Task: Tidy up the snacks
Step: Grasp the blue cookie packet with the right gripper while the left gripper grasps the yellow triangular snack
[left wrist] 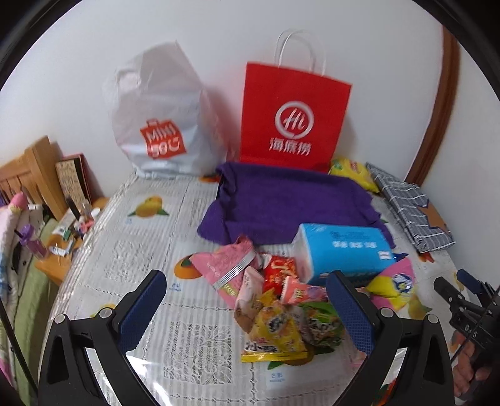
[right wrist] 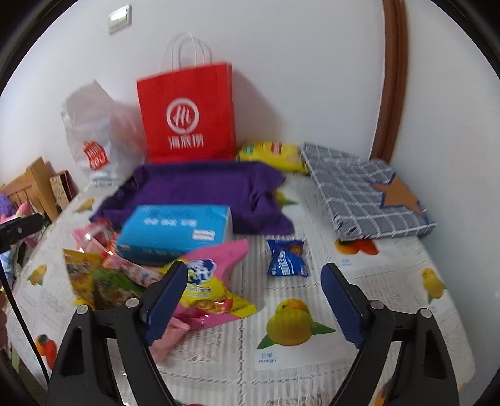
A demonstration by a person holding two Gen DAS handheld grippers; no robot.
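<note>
Left wrist view: the left gripper point(left wrist: 247, 299) hangs open and empty over the snack packets point(left wrist: 275, 318); the right gripper point(right wrist: 254, 299) also gapes empty; beyond lie a tissue pack point(left wrist: 343, 253), purple towel point(left wrist: 281, 200), red bag point(left wrist: 293, 115)

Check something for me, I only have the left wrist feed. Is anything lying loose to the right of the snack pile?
Observer: Yes. A small blue packet lies alone on the tablecloth, apart from the pile.
Operator: What's the pink and yellow thing I see past the tissue pack?
Observer: A pink and yellow snack bag, partly under the blue tissue pack. It runs under the right gripper's left finger.
Operator: Right gripper holding anything?
Observer: No. Its jaws stand open over a mango print, nothing between the pads.
Operator: Anything on the wall above the bags?
Observer: A small white wall plate, up left of the red paper bag.
</note>
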